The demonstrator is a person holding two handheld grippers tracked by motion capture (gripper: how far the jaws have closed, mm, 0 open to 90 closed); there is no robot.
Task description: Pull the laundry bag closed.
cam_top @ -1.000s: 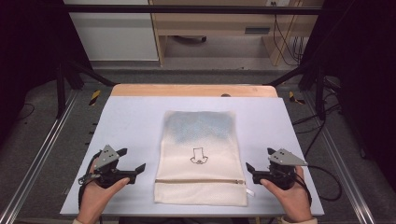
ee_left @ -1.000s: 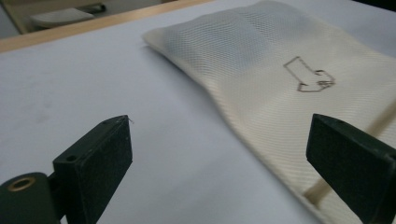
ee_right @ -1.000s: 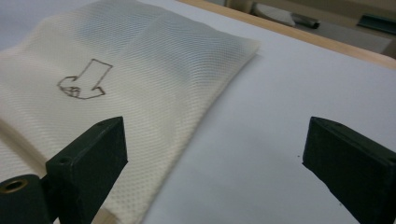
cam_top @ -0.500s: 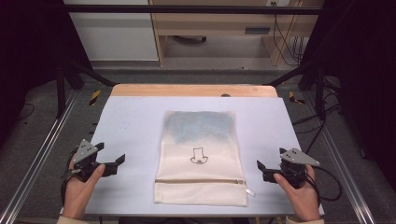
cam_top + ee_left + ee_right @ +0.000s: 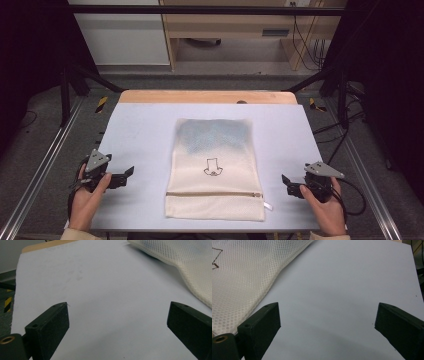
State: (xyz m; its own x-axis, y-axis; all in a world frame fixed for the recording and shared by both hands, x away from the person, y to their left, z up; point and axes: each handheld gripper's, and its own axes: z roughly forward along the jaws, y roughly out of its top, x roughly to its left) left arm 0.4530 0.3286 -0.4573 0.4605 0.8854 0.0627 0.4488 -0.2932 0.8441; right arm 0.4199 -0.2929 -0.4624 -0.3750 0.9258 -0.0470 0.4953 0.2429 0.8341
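Note:
A cream mesh laundry bag (image 5: 214,170) lies flat in the middle of the white table (image 5: 140,135), zip along its near end and a small drawing at its centre; something bluish shows through its far half. My left gripper (image 5: 127,175) rests open near the table's left front edge, well left of the bag, whose edge (image 5: 190,267) shows at the upper right of the left gripper view. My right gripper (image 5: 286,184) stands open near the right front edge, apart from the bag (image 5: 242,282). Both have nothing between their jaws (image 5: 115,325) (image 5: 327,322).
The table has a wooden strip (image 5: 205,96) along its far edge. Metal rails (image 5: 40,170) run along both sides. Cables (image 5: 350,195) trail from the right gripper. Bare white surface lies on both sides of the bag.
Both hands have drawn outward and toward the front edge, away from the bag's sides. The bag has not moved.

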